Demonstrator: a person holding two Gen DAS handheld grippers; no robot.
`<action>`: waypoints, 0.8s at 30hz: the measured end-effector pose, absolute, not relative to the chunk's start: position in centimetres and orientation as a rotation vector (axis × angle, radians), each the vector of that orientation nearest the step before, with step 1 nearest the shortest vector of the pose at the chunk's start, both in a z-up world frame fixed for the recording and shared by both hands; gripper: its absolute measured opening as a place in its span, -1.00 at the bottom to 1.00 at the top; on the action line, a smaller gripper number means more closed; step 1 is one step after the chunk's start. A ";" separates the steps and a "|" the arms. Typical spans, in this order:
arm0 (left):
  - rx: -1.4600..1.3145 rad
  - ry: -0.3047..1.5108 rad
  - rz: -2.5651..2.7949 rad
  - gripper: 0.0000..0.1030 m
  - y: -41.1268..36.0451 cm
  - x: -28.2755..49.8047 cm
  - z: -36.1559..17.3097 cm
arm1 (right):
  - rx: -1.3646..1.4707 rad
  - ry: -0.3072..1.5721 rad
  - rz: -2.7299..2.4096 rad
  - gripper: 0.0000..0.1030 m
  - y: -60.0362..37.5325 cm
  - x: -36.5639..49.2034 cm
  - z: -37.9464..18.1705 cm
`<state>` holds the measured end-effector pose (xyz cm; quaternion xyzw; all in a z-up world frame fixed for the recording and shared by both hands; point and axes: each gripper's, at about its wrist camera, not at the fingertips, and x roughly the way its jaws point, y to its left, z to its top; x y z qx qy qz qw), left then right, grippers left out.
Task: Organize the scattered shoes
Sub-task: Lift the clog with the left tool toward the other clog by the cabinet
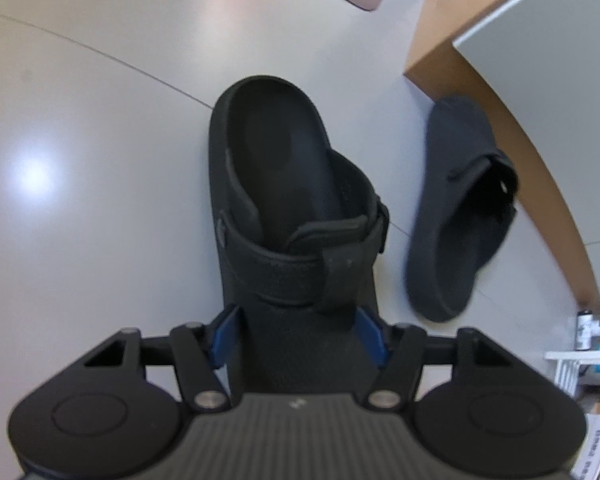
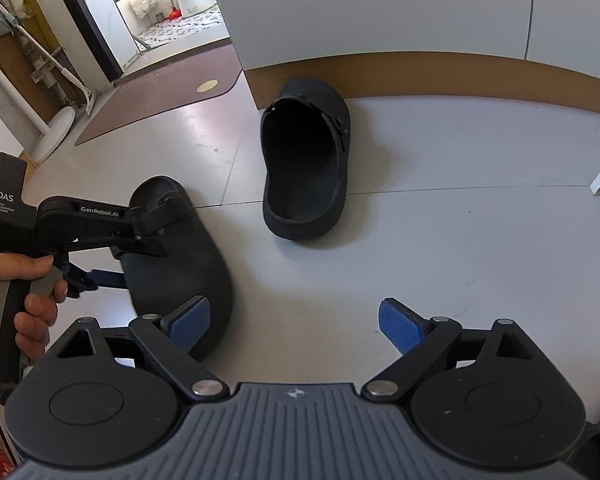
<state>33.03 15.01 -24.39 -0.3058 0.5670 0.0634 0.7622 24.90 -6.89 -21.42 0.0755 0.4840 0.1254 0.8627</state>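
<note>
Grey floor [image 2: 440, 208], glossy, bearing two black clogs; a white cabinet [image 2: 380, 8] with a brown plinth [image 2: 440, 76] stands along its far edge. Brown mat [image 2: 160, 96] with a yellow round mark lies toward a doorway, well apart from the shoes. No bin, rack or box for shoes can be made out in either view. Second clog [image 2: 306, 164]: on the floor, toe just beside the plinth near the cabinet corner, open heel toward the right camera; nothing touches it. Near clog [image 1: 296, 208]: sole on the floor, buckle strap across the upper, toe toward the left camera, lying well apart from its mate. Left gripper [image 1: 298, 334]: blue pads either side of the near clog's toe end, set about the shoe's width; whether they press on it or only bracket it cannot be told, as the contact is hidden by the shoe's own bulk. Hand [image 2: 32, 292] holds that tool's grip, partly cut off at the frame edge. Right gripper [image 2: 294, 322]: fingers spread wide over bare floor, holding nothing, its left pad near the near clog's toe. Items at the picture edges are blurred and unidentified.
</note>
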 end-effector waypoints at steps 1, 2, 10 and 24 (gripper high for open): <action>-0.669 1.231 0.142 0.25 14.5 33.0 -24.4 | 0.155 1.016 0.261 0.84 -7.0 25.0 -21.5; -0.677 1.228 0.148 0.25 14.0 33.0 -24.4 | 0.151 1.018 0.259 0.84 -7.0 25.0 -21.5; -0.751 1.254 0.066 0.13 10.6 32.6 -25.1 | 0.130 1.029 0.233 0.84 -8.3 25.5 -22.2; -0.773 1.322 -0.120 -0.04 6.0 32.4 -27.0 | 0.105 1.064 0.187 0.84 -9.2 25.8 -23.8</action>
